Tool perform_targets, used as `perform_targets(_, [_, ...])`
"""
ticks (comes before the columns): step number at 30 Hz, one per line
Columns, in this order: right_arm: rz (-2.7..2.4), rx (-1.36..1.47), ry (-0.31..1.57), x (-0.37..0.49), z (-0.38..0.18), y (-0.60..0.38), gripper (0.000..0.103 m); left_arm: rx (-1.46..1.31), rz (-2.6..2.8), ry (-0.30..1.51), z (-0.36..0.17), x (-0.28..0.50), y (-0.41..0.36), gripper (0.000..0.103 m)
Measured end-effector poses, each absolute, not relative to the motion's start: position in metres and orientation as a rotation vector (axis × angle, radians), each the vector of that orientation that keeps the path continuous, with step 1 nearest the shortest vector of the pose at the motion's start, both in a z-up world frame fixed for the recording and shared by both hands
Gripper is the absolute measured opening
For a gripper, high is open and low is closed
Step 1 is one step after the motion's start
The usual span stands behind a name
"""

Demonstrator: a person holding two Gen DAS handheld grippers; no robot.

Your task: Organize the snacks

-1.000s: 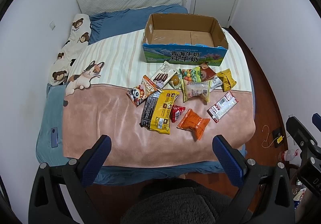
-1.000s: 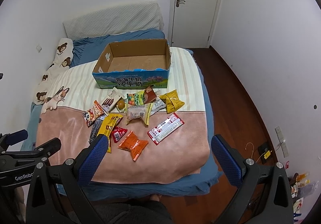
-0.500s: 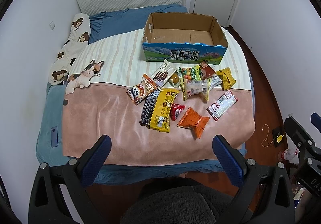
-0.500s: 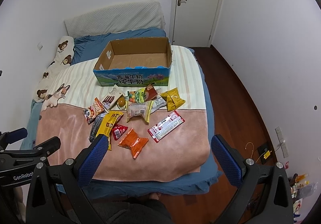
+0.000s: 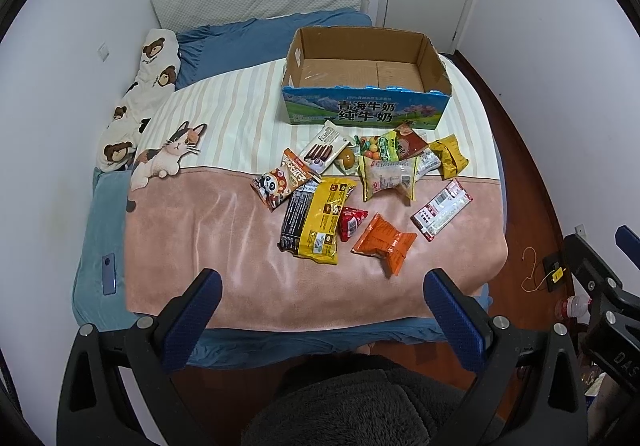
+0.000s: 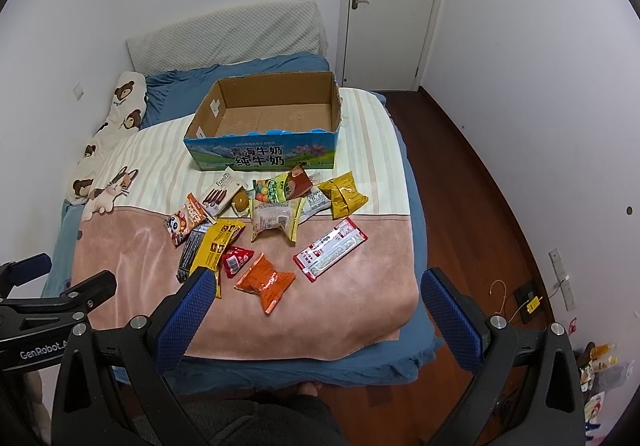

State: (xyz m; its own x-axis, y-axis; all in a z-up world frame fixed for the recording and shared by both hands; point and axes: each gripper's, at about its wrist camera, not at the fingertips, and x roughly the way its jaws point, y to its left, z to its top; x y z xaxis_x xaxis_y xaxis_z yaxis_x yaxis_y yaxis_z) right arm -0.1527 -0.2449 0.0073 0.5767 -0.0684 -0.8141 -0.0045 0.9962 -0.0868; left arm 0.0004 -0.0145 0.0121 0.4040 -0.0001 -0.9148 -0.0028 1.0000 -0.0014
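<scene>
The bed [image 5: 224,230] is carrying the cardboard box [image 5: 366,110], which is standing empty behind the snacks [image 5: 360,186]; these are lying spread just in front of it. You are holding the left hand-held gripper [image 5: 320,298] and the right hand-held gripper [image 6: 318,294] above the near edge, both spread wide and gripping nothing.

orange pkt [image 5: 383,243], yellow bag [image 5: 325,221], pink blanket [image 5: 224,246], blue box [image 5: 366,111]

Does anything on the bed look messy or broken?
Yes. The snacks lie jumbled in front of the cardboard box, some overlapping, none inside. The box's front top edge looks raggedly torn. A phone lies alone near the bed's left edge.
</scene>
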Motion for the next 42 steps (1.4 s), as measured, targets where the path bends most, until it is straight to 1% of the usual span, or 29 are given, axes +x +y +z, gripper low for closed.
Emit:
perform_targets(12, [-0.036,-0.079,0.962,-0.153,0.005,-0.245,0.103,0.002,-0.006,1.156,0.014,0.002,-0.016,0.103])
perform_targets(17, [-0.035,-0.061,0.983,-0.144,-0.006,-0.247,0.103,0.011,0.023,1.145,-0.002,0.019,-0.011,0.103])
perform_targets(20, [-0.004,-0.027,1.039,-0.123,-0.036,-0.247,0.103,0.039,0.091,1.155,-0.024,0.039,0.002,0.103])
perform_targets(23, [0.044,-0.031,1.098,-0.096,-0.077,-0.240,0.103,0.072,0.150,1.189,-0.056,0.059,0.020,0.103])
perform_targets(24, [0.061,-0.056,1.122,-0.083,-0.098,-0.235,0.103,0.082,0.155,1.205,-0.068,0.066,0.025,0.103])
perform_targets(31, [0.231,-0.203,1.312,-0.016,-0.224,-0.198,0.103,0.177,0.076,1.381,-0.166,0.117,0.038,0.103])
perform_targets(34, [0.298,-0.252,1.396,0.001,-0.268,-0.184,0.103,0.202,0.012,1.462,-0.207,0.142,0.032,0.103])
perform_targets(37, [0.374,-0.326,1.438,0.010,-0.308,-0.169,0.103,0.210,-0.050,1.522,-0.239,0.165,0.024,0.103])
perform_targets(39, [0.401,-0.381,1.459,0.013,-0.330,-0.160,0.101,0.214,-0.094,1.556,-0.257,0.175,0.018,0.103])
perform_targets(40, [0.404,-0.413,1.476,0.014,-0.343,-0.154,0.096,0.200,-0.127,1.582,-0.267,0.181,0.014,0.103])
perform_targets(41, [0.408,-0.429,1.489,0.015,-0.351,-0.151,0.086,0.190,-0.141,1.599,-0.275,0.184,0.012,0.103])
perform_targets(42, [0.404,-0.436,1.496,0.015,-0.360,-0.148,0.082,0.180,-0.165,1.619,-0.282,0.187,0.010,0.103])
